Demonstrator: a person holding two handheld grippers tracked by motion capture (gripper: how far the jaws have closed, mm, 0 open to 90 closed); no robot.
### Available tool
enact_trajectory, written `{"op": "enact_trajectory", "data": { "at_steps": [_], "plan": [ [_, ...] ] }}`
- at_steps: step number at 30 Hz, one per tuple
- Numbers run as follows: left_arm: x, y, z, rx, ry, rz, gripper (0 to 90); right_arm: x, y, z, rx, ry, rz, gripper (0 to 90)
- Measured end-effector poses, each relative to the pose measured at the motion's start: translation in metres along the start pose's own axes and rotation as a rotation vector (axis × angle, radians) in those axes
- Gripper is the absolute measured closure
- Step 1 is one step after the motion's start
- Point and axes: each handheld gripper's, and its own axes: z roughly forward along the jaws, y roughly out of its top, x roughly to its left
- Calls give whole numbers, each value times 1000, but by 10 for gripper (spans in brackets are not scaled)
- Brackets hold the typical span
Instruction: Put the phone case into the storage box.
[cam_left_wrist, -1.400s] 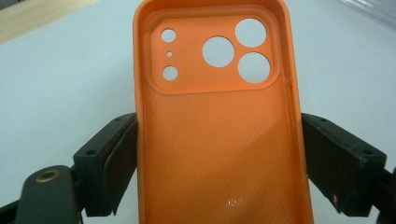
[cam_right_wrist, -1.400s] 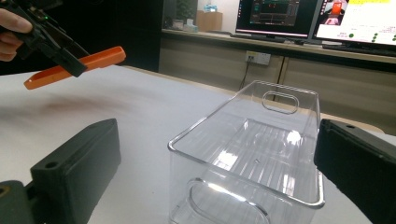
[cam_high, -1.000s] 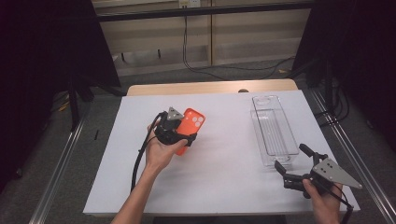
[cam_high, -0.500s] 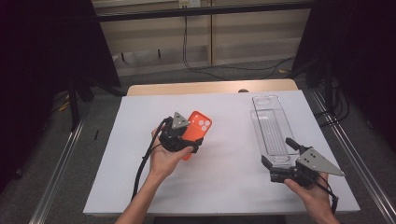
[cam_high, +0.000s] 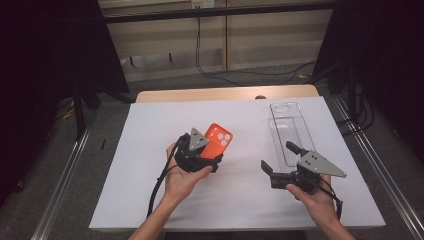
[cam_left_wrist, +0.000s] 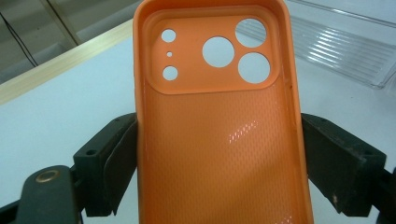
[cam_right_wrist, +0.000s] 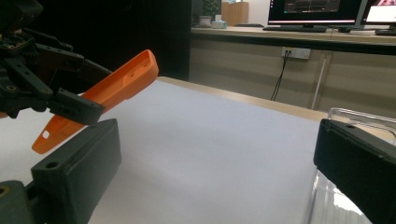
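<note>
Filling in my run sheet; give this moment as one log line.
left gripper: shut on orange phone case | right gripper: open, holds nothing | clear tray: on table, far right

High view looks down on whole counter (cam_high: 150, 150); both gripper views sit low and close, sharing the orange phone case (cam_left_wrist: 219, 130).

no readable text, labels or numbers anywhere.
</note>
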Motion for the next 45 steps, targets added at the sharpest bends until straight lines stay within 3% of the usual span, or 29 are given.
{"op": "enact_trajectory", "data": {
  "at_steps": [6, 10, 16, 24, 29, 33, 37, 42, 45],
  "plan": [
    [-6, -2, -1, -11, -5, 7, 158, 7, 3, 11, 23, 24, 15, 4],
    [-8, -5, -3, -18, 17, 14, 158, 9, 6, 15, 49, 30, 17, 4],
    [-11, -7, -5, -30, 33, 28, 158, 12, 14, 20, 43, 49, 15, 4],
    [-17, -13, -4, -54, 37, 34, 158, 15, 20, 26, 134, 87, 71, 22],
    [-19, -15, -3, -65, 35, 31, 158, 17, 25, 33, 161, 105, 114, 23],
    [-23, -16, 0, -60, 46, 54, 158, 20, 29, 38, 181, 111, 141, 24],
    [-29, -15, 0, -74, 72, 79, 158, 22, 31, 44, 250, 143, 153, 39],
    [-35, -14, 2, -89, 94, 81, 158, 20, 34, 48, 261, 147, 205, 47],
    [-38, -12, 3, -91, 94, 89, 158, 22, 36, 52, 270, 140, 201, 47]
  ]
}}
